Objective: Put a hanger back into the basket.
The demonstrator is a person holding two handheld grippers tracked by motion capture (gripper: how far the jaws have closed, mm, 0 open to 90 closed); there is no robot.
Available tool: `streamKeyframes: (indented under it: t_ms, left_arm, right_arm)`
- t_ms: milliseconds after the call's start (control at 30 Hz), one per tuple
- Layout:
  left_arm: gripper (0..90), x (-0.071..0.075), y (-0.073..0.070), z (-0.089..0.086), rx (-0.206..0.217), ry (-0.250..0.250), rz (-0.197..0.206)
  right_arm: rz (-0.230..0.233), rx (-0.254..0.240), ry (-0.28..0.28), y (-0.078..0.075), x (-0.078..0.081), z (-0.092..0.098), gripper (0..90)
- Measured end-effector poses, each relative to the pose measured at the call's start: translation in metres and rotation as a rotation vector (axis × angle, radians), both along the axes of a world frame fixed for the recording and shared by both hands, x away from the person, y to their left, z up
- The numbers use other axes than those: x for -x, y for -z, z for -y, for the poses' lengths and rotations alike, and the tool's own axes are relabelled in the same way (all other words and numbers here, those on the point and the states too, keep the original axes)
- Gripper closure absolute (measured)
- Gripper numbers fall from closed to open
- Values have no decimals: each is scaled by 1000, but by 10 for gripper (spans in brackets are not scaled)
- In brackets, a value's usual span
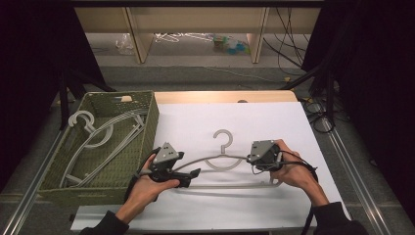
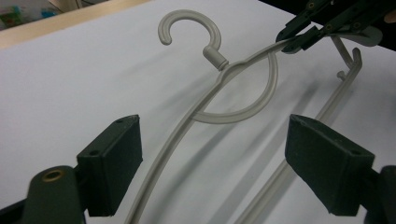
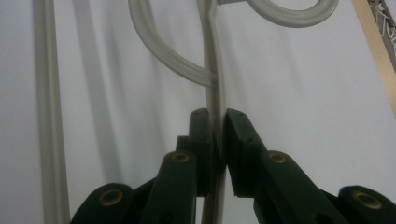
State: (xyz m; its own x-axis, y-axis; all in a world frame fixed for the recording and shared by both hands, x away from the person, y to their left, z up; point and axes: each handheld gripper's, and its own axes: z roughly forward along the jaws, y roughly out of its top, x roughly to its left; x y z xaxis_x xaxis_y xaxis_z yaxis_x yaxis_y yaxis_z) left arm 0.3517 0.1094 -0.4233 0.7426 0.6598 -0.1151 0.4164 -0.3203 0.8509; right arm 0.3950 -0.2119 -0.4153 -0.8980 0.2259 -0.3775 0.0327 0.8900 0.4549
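At the high view's left, a woven basket (image 1: 147, 122) of hangers sits beside the left gripper (image 1: 188, 177), fingers (image 2: 112, 163) spread astride the grey hanger (image 1: 222, 159) arm without touching; at centre the hanger lies on the white worktop (image 1: 274, 122), bare above; right gripper (image 1: 250, 159) fingers (image 3: 201, 140) pinch its other arm.

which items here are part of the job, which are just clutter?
In the job: grey hanger on the white sheet, right tongs shut on its arm, left tongs open around it, green basket of hangers.
Lying about: bottles and cables on the far floor.
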Motion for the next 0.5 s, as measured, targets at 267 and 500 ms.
streamKeyframes:
  t_ms: [267, 500]
  left_arm:
    - [239, -27, 7, 14, -52, 5, -35]
    - [266, -45, 14, 26, -72, 27, -68]
  right_arm:
    - [13, -22, -7, -3, 6, -1, 818]
    - [20, -26, -30, -7, 8, -1, 817]
